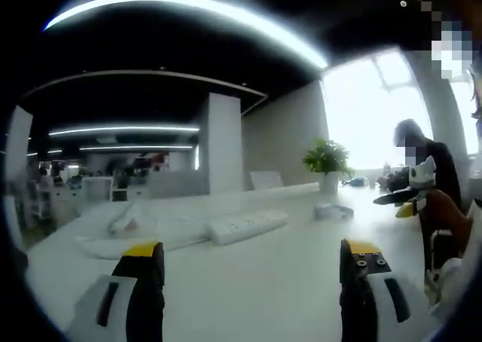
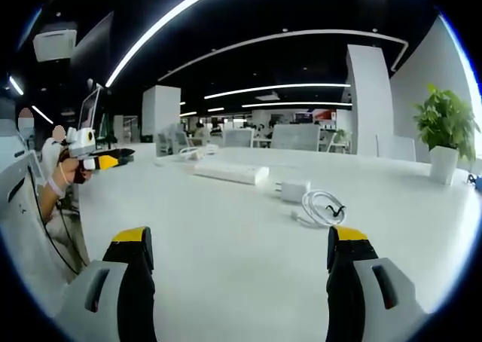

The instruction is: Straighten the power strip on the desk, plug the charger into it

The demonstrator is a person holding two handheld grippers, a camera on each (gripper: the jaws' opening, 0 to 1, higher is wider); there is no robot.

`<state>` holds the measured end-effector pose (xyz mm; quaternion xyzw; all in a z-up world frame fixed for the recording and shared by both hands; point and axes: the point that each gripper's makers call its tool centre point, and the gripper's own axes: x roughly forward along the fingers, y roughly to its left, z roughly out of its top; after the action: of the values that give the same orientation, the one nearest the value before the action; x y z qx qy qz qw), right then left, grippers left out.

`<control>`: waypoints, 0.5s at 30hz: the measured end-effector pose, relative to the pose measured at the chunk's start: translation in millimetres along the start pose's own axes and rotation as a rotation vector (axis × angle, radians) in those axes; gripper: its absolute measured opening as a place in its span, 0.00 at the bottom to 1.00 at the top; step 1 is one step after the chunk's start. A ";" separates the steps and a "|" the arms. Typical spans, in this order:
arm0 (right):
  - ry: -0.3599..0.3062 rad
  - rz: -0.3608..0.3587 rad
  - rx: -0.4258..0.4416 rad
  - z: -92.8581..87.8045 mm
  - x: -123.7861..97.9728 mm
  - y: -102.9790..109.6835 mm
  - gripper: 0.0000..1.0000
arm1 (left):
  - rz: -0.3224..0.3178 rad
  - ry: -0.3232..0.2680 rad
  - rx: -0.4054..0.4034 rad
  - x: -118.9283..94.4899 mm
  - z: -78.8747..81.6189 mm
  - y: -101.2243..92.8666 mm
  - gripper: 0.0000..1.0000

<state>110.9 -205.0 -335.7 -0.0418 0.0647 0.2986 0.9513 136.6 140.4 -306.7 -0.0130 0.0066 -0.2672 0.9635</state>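
Note:
A white power strip [image 1: 248,227] lies at an angle in the middle of the white desk [image 1: 263,289], its cord trailing off to the left. In the right gripper view the power strip [image 2: 230,172] sits beyond a white charger [image 2: 292,190] and its coiled white cable [image 2: 322,206]. My left gripper [image 1: 251,282] hovers over the desk short of the strip, open and holding nothing. My right gripper [image 2: 239,278] is open too, short of the charger. Each gripper also shows in the other's view: the right gripper [image 1: 410,191] and the left gripper [image 2: 94,157], held in a hand.
A potted plant [image 1: 327,161] stands at the desk's far edge by the window, the same plant [image 2: 444,123] at the right. A person in dark clothes [image 1: 433,165] is at the right. A crumpled white bundle [image 1: 128,225] lies left of the strip. A monitor [image 2: 90,108] stands at the left.

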 end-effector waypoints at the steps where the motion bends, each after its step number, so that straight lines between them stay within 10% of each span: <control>1: 0.000 0.000 0.000 0.1 0.0 -0.1 0.95 | 0.000 0.002 -0.001 -0.1 -0.7 -0.1 0.99; 15: -0.002 0.010 -0.027 8.7 4.7 1.6 0.95 | 0.012 0.004 -0.012 -3.1 -3.7 1.8 0.99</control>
<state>114.7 -200.0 -327.9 -0.0542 0.0599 0.3043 0.9491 134.8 143.5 -310.4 -0.0184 0.0101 -0.2612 0.9651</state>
